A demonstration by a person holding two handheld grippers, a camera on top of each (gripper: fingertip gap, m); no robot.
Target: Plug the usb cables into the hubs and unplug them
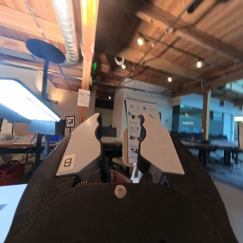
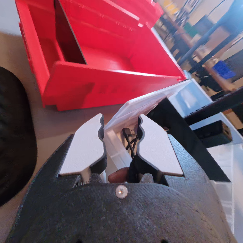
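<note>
My left gripper [image 1: 121,117] points up towards the wooden ceiling. It is open and empty, and no cable or hub shows in the left wrist view. My right gripper [image 2: 121,116] is open and empty, held over a clear plastic box [image 2: 115,147] whose lid [image 2: 138,105] stands tilted open. A black USB cable [image 2: 129,131] with a metal plug lies inside the box, between and beyond my fingertips. I see no hub in either view.
A large red bin [image 2: 105,85] stands just behind the clear box. A black round object [image 2: 13,131] is at the left edge. A black panel [image 2: 184,131] and a white table edge [image 2: 223,164] lie to the right. A lit lamp panel [image 1: 26,102] stands left.
</note>
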